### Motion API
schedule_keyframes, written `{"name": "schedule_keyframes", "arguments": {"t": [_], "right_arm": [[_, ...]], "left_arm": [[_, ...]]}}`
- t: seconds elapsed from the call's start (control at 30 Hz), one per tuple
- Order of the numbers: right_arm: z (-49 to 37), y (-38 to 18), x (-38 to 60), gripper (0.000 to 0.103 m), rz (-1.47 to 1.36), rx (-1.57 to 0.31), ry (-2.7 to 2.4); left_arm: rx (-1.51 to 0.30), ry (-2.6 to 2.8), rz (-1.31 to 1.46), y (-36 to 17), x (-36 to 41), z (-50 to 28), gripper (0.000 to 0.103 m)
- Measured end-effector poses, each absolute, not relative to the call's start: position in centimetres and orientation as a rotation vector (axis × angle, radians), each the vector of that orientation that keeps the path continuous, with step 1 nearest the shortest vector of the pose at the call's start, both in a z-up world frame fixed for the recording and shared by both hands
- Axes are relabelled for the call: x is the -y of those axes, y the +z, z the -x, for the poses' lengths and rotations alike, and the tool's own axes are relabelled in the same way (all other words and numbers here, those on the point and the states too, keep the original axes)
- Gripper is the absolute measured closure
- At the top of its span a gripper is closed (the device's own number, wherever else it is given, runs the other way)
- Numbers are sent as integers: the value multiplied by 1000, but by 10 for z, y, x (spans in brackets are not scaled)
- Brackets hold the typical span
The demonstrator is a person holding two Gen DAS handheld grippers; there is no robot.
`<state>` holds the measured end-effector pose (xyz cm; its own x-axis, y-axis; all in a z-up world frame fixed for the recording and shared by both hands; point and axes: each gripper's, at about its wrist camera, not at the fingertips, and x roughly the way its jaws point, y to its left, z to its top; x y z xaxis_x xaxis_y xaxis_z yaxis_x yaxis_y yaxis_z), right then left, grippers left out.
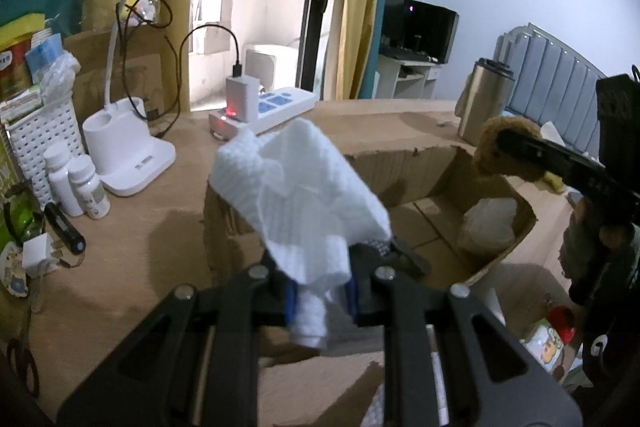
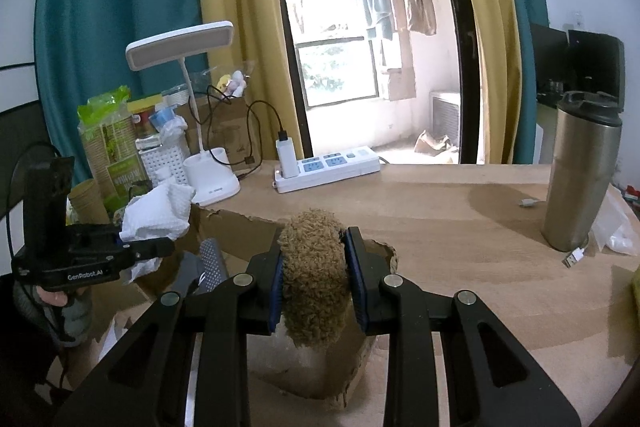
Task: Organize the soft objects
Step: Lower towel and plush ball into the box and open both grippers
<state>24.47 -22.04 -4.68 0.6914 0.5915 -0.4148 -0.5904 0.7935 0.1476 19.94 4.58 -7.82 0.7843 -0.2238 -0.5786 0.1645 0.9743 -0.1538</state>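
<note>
A wooden table (image 2: 460, 227) stands before a balcony door hung with yellow and teal curtains, and its left edge is crowded with a white desk lamp (image 2: 210, 175), a power strip (image 2: 332, 167), a perforated basket and small bottles, while a steel tumbler (image 2: 580, 179) stands near the right edge. An open cardboard box (image 1: 420, 163) with torn flaps sits toward the near edge of the table, with something white and crumpled (image 1: 488, 223) already lying in its right-hand end. The left gripper (image 1: 320, 297) is closed on a white waffle-textured cloth (image 1: 300, 187), which it holds above the box's left side, pinched at a lower fold so that most of the fabric stands loose above the fingers. The right gripper (image 2: 316, 287) is clamped on a brown fuzzy plush object (image 2: 314, 267), held over the box's right side; its pile bulges out between the blue pads (image 2: 276, 283). Both things look light and limp and should compress readily without damage. The cloth will likely flop and unfold when let go, so a bunched fold is the safer place to hold it. The plush seems thicker and springier, and a grip across its middle, as here, should hold without slipping.
</note>
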Motion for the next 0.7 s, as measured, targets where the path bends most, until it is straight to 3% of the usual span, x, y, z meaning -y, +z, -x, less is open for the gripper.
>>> {"name": "schedule_keyframes", "arguments": {"t": [0.33,0.7], "right_arm": [[-249,-53,212,73,9,-482,654],[-252,-61,209,73,8,-498,641]], "left_arm": [[-657,-213,104,-86,-43,-205,83],[-691,-210,87,-93,-38,-210,74]]}}
